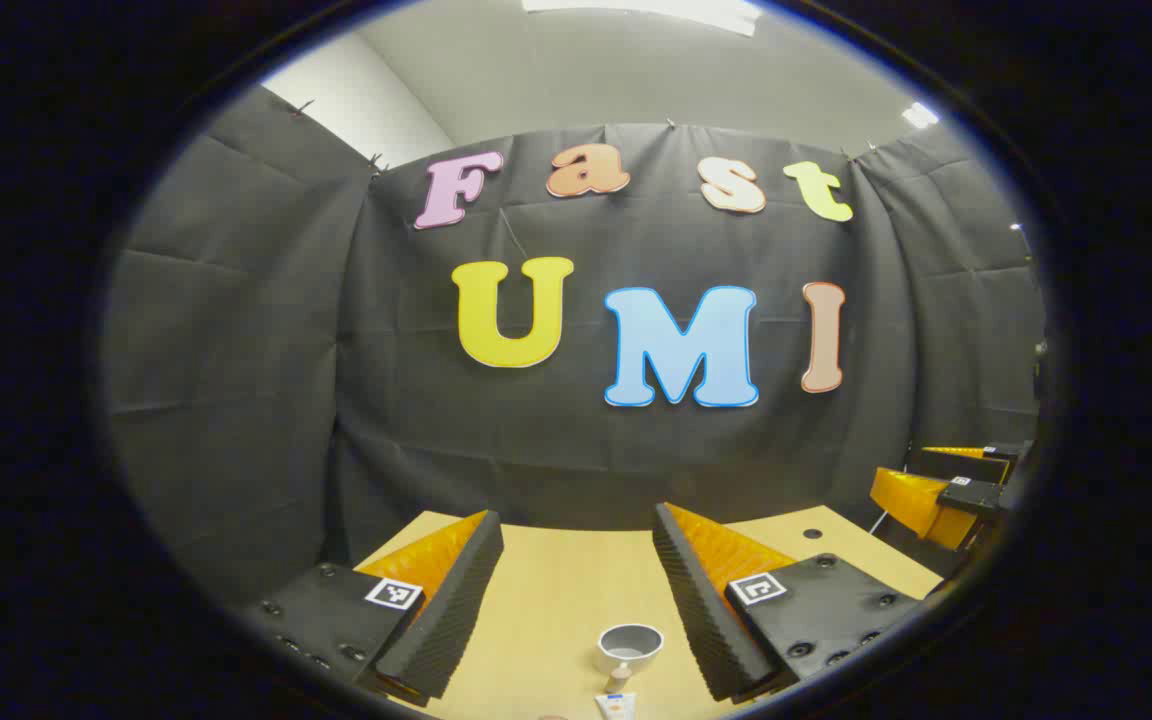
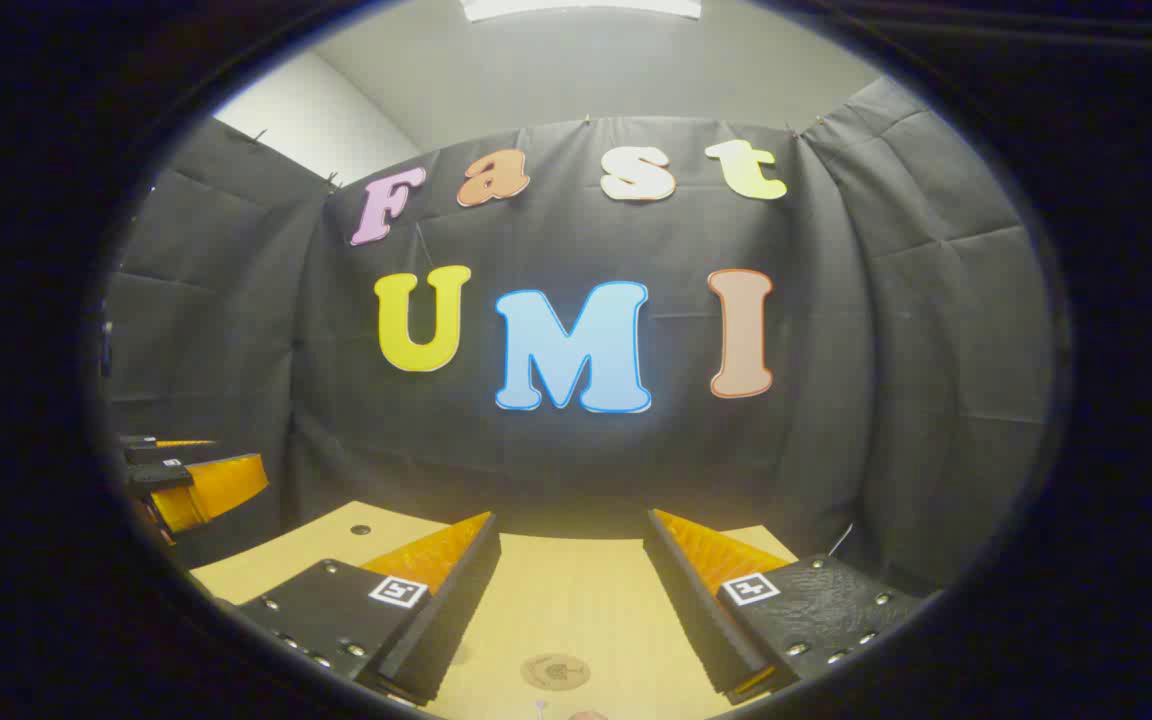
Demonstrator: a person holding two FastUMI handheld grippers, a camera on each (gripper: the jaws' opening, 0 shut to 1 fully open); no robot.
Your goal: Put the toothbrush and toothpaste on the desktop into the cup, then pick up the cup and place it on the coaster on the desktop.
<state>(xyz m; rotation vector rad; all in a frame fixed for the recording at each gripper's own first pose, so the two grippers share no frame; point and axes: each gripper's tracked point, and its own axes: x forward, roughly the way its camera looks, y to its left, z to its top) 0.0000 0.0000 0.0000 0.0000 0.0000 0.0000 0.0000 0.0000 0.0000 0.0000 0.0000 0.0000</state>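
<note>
In the left gripper view, a small grey cup [image 1: 629,646] stands upright on the wooden desktop [image 1: 556,590], low between the fingers of my open left gripper [image 1: 578,535]. Just in front of the cup lies the toothpaste tube [image 1: 617,702], cut off by the view's lower edge. In the right gripper view, a round brown coaster [image 2: 555,671] lies flat on the desktop between the fingers of my open right gripper [image 2: 570,530]. A thin tip, possibly the toothbrush [image 2: 540,707], shows at the bottom. Neither gripper holds anything.
The right gripper [image 1: 946,490] appears at the far right of the left gripper view, and the left gripper [image 2: 186,475] at the far left of the right gripper view. The booth's black cloth wall rises just behind the desktop's far edge [image 2: 576,535].
</note>
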